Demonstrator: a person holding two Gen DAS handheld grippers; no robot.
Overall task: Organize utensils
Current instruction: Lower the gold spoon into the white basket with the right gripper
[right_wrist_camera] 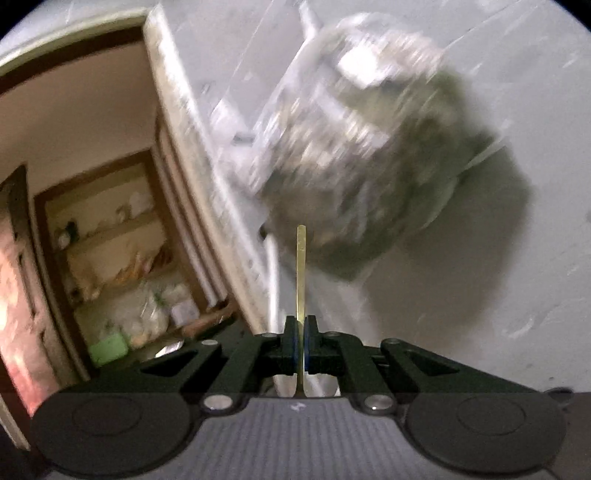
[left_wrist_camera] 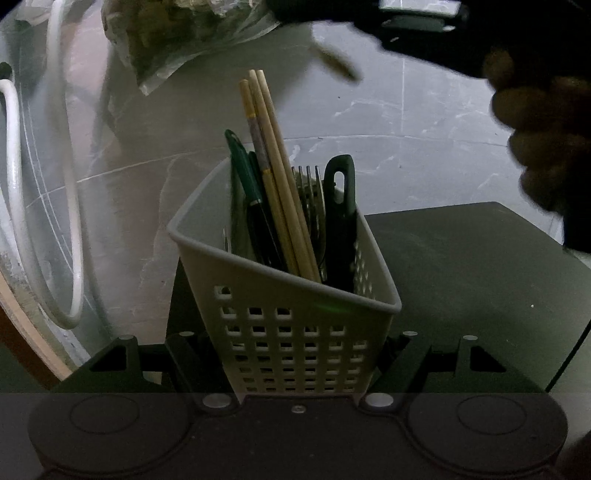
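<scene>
A: What do the jaws have?

B: The left gripper (left_wrist_camera: pixel 297 354) is clamped on the base of a white perforated utensil basket (left_wrist_camera: pixel 288 325), one finger against each side wall. The right gripper (right_wrist_camera: pixel 302 343) is pinched tight on a thin yellowish utensil handle (right_wrist_camera: pixel 301 273), seen edge-on and sticking straight out past the blue pads (right_wrist_camera: pixel 294 349).

A: What's in the basket?

B: Wooden chopsticks (left_wrist_camera: pixel 275 177) leaning left, a green-handled utensil (left_wrist_camera: pixel 242 166), a metal fork (left_wrist_camera: pixel 308 192) with tines up, and a black handle with a slot (left_wrist_camera: pixel 341 206). All stand inside it, toward the far wall.

A: And around it?

B: The basket sits on a dark board (left_wrist_camera: pixel 480 266) over a grey marble-like counter (left_wrist_camera: pixel 406 147). A white cable (left_wrist_camera: pixel 70 184) loops at the left; a clear plastic bag (left_wrist_camera: pixel 184 33) of greenish contents lies behind. From the left wrist, the person's hand (left_wrist_camera: pixel 543 140) holds the right gripper up at the top right, above the basket, with a blurred yellowish tip (left_wrist_camera: pixel 336 62) showing.

A: The right camera?

B: Blurred: the same bag (right_wrist_camera: pixel 369 147), and shelves (right_wrist_camera: pixel 122 251) through a doorway.
</scene>
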